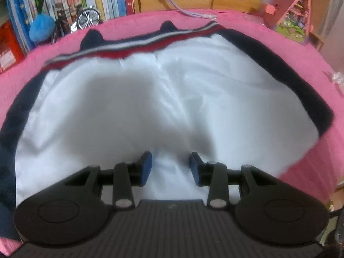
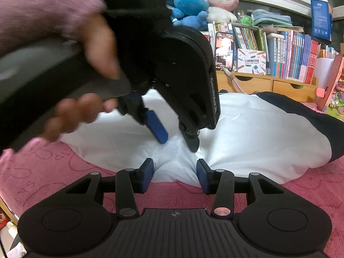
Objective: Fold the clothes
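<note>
On the pink blanket (image 2: pixel 64 167) lies the white, navy-edged garment (image 1: pixel 150 99). Our left gripper (image 2: pixel 178 139) hangs over it, jaws partly open, seemingly empty. Our right gripper (image 2: pixel 175 175), also part-open, has the cloth's edge bunched between its pads; grip unclear.

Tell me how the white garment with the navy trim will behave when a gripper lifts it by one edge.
The white garment is probably floppy: it lies wrinkled and bunches between the right gripper's pads. Its smooth sheen suggests it is slippery, so a shallow pinch may slide off. It looks thin and light, and would likely drag across the pink towel.
</note>
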The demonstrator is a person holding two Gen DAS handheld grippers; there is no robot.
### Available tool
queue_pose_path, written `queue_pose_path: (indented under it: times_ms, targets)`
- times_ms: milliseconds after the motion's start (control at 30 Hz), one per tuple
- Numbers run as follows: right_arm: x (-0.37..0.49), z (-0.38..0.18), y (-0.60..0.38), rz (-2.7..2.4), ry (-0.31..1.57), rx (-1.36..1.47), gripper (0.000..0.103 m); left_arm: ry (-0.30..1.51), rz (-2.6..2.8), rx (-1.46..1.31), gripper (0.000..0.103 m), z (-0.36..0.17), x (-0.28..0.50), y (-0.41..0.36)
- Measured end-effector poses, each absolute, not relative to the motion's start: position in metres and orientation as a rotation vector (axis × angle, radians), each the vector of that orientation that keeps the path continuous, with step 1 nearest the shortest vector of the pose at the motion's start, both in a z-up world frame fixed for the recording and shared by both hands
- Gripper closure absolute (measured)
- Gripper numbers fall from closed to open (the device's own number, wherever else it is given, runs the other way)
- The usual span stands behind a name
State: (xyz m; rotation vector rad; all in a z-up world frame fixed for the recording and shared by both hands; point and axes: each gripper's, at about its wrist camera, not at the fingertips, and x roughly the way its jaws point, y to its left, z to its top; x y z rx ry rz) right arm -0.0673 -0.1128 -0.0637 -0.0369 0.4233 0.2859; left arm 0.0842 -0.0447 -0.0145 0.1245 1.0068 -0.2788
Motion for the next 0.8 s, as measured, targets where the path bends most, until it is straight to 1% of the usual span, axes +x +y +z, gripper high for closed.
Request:
queue_pose_path:
  times_ms: [133,300,400,667,800]
  targets:
    - [-0.067,-0.063,-0.112,0.284,0.421,-0.036,0.058,0.982,-0.235,0.126,0.064,-0.016,0.117,-0.047]
    - [-0.066,-0.064,-0.113,0.285,0.415,-0.039,0.058,0.93,-0.128,0.101,0.064,-0.021,0.182,-0.046]
    - [-0.067,-0.064,-0.112,0.286,0.412,-0.041,0.058,0.931,-0.078,0.041,0.062,-0.019,0.213,-0.048]
    - [-0.068,-0.066,-0.112,0.287,0.405,-0.042,0.058,0.916,-0.088,0.046,0.061,-0.018,0.217,-0.047]
    - [-0.069,-0.067,-0.112,0.29,0.403,-0.043,0.058,0.906,-0.097,0.041,0.065,-0.006,0.205,-0.048]
